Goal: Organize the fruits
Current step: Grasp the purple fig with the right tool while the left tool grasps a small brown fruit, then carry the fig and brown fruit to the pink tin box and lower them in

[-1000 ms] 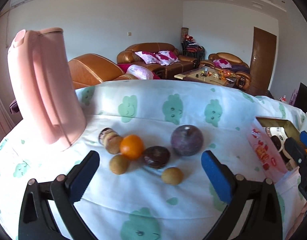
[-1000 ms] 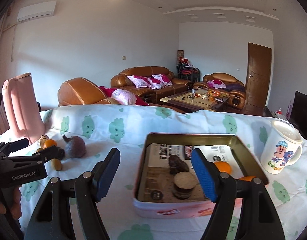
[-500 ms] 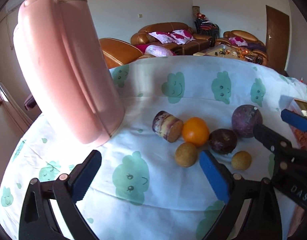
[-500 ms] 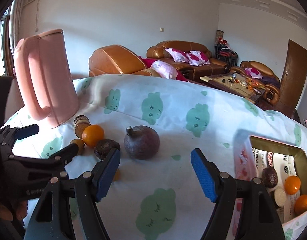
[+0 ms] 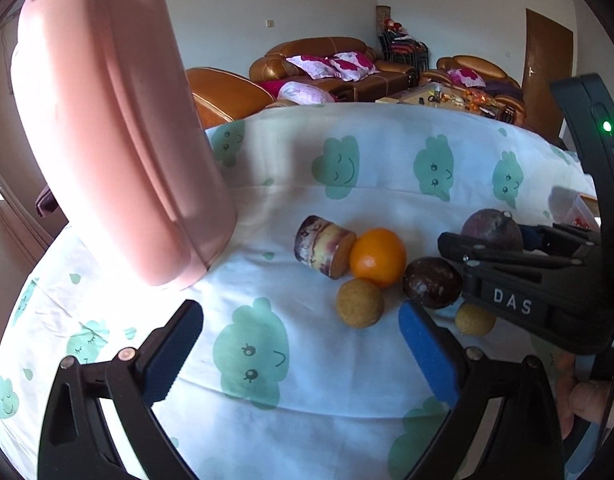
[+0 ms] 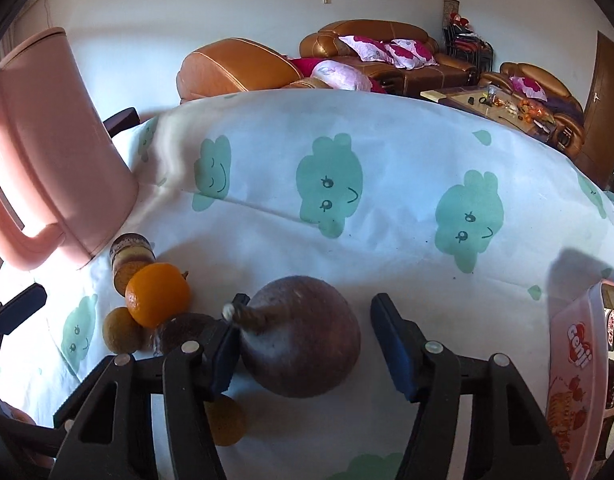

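A cluster of fruit lies on the cloud-print cloth. A large purple-brown fruit with a stem [image 6: 303, 344] sits between the open jaws of my right gripper [image 6: 307, 336]; there is a gap on its right side. It also shows in the left wrist view [image 5: 492, 229], partly behind the right gripper [image 5: 507, 276]. An orange [image 5: 378, 257], a cut sugarcane piece [image 5: 323, 246], a dark round fruit [image 5: 432, 282] and two small tan fruits [image 5: 360, 303] lie beside it. My left gripper [image 5: 299, 344] is open and empty, just short of the cluster.
A tall pink kettle [image 5: 115, 128] stands left of the fruit, and also shows in the right wrist view [image 6: 47, 168]. A pink tin box [image 6: 579, 380] holding fruits sits at the right edge. Sofas and a coffee table are beyond the table.
My right gripper has moved in low over the cloth and now straddles the large purple-brown fruit. My left gripper has drifted left and closer to the kettle.
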